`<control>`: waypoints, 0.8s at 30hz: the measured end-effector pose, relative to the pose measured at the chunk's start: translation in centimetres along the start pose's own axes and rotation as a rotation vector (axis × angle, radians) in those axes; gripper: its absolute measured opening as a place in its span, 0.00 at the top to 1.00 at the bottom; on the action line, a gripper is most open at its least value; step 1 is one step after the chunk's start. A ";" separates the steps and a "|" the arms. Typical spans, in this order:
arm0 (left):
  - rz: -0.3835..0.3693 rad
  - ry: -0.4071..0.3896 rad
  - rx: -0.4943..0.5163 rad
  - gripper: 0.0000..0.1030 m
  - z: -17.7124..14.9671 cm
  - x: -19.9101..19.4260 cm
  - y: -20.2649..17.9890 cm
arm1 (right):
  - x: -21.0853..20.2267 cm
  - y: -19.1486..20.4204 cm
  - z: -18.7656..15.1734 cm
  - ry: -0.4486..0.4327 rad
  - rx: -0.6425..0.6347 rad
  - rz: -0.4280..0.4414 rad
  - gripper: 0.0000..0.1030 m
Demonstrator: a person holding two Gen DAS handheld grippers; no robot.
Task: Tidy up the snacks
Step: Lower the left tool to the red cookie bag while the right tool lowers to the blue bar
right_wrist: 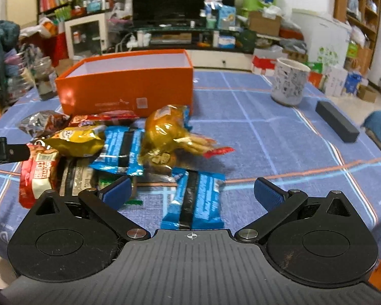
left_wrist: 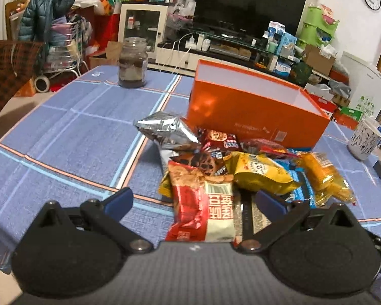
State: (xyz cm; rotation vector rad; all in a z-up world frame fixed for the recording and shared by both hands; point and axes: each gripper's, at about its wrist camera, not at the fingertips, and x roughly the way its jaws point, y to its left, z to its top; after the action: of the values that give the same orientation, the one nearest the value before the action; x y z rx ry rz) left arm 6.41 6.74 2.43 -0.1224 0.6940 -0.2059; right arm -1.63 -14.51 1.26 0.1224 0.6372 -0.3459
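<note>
Both grippers, left gripper point(left_wrist: 194, 199) and right gripper point(right_wrist: 191, 190), hang released over the heaped snacks point(left_wrist: 231, 170); a grab could drag neighbours off the desk point(left_wrist: 63, 137), away from the box point(left_wrist: 254, 106) at twelve o'clock.

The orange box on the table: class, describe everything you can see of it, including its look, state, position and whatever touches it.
The orange box is a rectangular, lidless carton, apparently glossy card, orange outside and pale inside. It stands upright on the blue checked tablecloth with its open top up; no contents show above the rim. Small print and a square code mark its front wall. The snack pile lies against its front base, a red packet seemingly touching it. Neither gripper touches it.
</note>
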 end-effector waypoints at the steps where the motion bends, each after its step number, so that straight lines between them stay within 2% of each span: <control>1: 0.000 0.002 -0.004 0.01 -0.1 -0.1 0.0 | 0.0 -0.3 0.0 0.012 0.017 0.004 0.06; 4: 0.032 -0.011 -0.011 0.01 -0.3 -0.3 0.2 | 0.2 -1.1 -0.2 0.047 0.052 0.020 0.06; 7: 0.042 -0.019 -0.021 0.01 -0.4 -0.5 0.7 | 0.5 -1.2 -0.4 0.056 0.047 -0.005 0.06; 11: 0.061 0.001 -0.045 0.01 -0.4 -0.3 1.5 | 1.0 -1.3 -0.5 0.077 0.051 -0.010 0.06; 14: 0.045 0.034 -0.097 0.00 -0.1 -0.1 2.6 | 1.3 -1.4 -0.7 0.074 0.052 0.003 0.06; 17: 0.056 0.026 -0.123 0.00 0.3 -0.2 3.4 | 1.3 -2.4 -0.6 0.060 0.085 -0.013 0.06; 21: 0.110 -0.016 -0.080 0.01 0.1 -0.6 3.2 | 1.0 -3.3 -0.7 0.023 0.136 0.044 0.06; 24: 0.097 -0.008 -0.017 0.00 -0.7 -0.3 2.4 | 1.1 -2.4 -1.3 -0.013 0.113 0.040 0.08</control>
State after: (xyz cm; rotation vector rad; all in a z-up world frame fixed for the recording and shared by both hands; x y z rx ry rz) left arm 6.05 9.16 1.62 -0.1053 0.6924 -0.1067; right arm -2.37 -16.76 -0.43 0.2400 0.6016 -0.3435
